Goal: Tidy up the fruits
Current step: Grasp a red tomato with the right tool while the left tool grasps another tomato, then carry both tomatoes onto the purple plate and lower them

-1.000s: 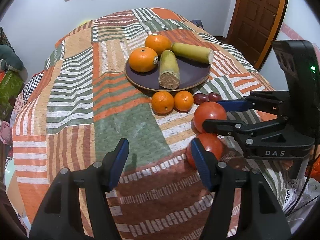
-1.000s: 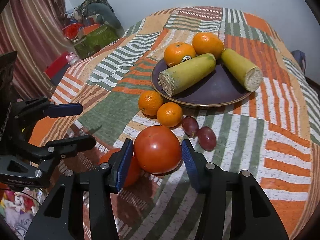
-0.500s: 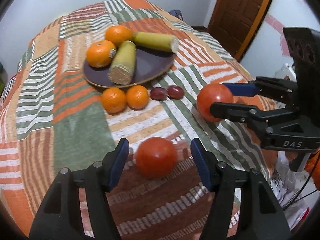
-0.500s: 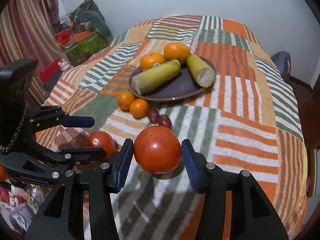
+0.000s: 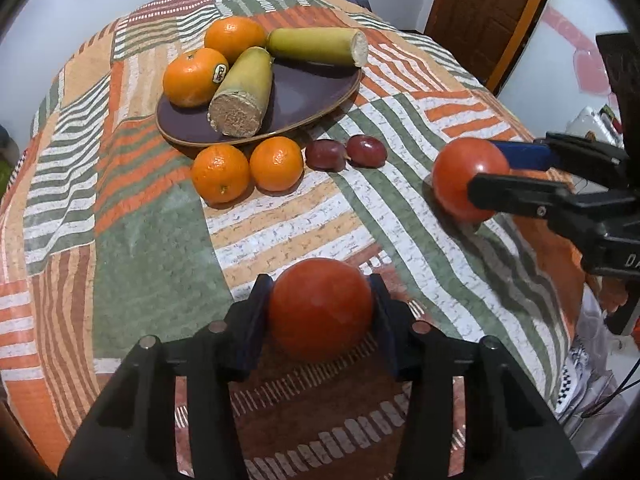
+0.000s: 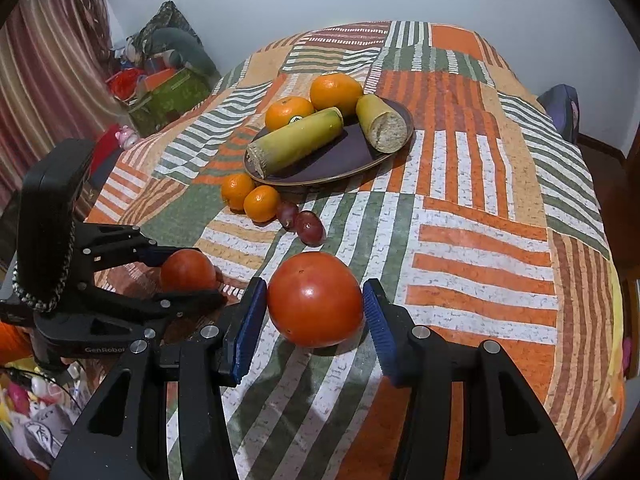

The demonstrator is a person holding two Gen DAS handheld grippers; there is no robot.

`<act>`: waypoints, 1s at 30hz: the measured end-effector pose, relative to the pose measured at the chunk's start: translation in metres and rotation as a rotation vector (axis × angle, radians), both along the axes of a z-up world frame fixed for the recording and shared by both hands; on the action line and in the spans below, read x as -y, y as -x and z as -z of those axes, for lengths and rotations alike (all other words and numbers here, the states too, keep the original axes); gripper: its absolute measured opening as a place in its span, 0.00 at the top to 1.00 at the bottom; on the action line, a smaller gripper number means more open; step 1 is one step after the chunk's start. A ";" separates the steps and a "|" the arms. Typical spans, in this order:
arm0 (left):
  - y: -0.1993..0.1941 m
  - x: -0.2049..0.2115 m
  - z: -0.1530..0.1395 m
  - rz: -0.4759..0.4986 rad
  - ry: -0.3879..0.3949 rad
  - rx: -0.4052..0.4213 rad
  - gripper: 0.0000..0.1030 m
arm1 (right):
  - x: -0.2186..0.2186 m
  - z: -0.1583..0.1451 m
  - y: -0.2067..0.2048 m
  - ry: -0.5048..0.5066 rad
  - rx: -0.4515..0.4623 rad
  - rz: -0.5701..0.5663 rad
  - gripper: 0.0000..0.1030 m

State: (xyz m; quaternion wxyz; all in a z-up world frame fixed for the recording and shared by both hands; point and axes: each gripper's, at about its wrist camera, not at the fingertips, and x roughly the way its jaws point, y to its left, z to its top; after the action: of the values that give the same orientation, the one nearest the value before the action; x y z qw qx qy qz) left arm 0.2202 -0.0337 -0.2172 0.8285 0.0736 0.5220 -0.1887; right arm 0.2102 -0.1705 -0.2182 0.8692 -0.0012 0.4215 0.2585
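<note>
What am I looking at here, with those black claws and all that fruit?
No robot: a person holds a hand-held gripper in each hand, and each carries a camera looking along its two fingers. One picture is from the left hand-held gripper, closed on a tomato. The other is from the right hand-held gripper, with a second tomato between its fingers. On the patchwork cloth a dark plate holds two oranges and two cut stalks; beside it lie two small oranges and two grapes.

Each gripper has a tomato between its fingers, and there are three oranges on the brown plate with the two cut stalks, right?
Not quite: the brown plate holds two oranges, the stickered orange and the rear orange, as the left wrist view shows. Two smaller oranges lie on the cloth beside it. The rest is as you said.
</note>
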 end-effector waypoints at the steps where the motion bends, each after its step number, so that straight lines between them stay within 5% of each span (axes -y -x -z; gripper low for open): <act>1: -0.001 -0.001 -0.001 -0.002 0.007 -0.004 0.54 | 0.000 0.000 0.000 -0.002 -0.001 -0.001 0.55; 18: -0.027 -0.037 -0.051 -0.093 0.091 0.127 0.55 | -0.018 -0.028 -0.031 -0.032 0.068 -0.016 0.55; 30: -0.075 -0.055 -0.047 -0.150 0.109 0.147 0.55 | -0.034 -0.023 -0.071 -0.014 0.063 -0.019 0.55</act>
State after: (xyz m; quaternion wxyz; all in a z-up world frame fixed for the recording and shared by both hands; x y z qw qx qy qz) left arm 0.2950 0.0217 -0.1704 0.8793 0.0026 0.4526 -0.1484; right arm 0.2814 -0.1364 -0.1950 0.8795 -0.0070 0.3922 0.2696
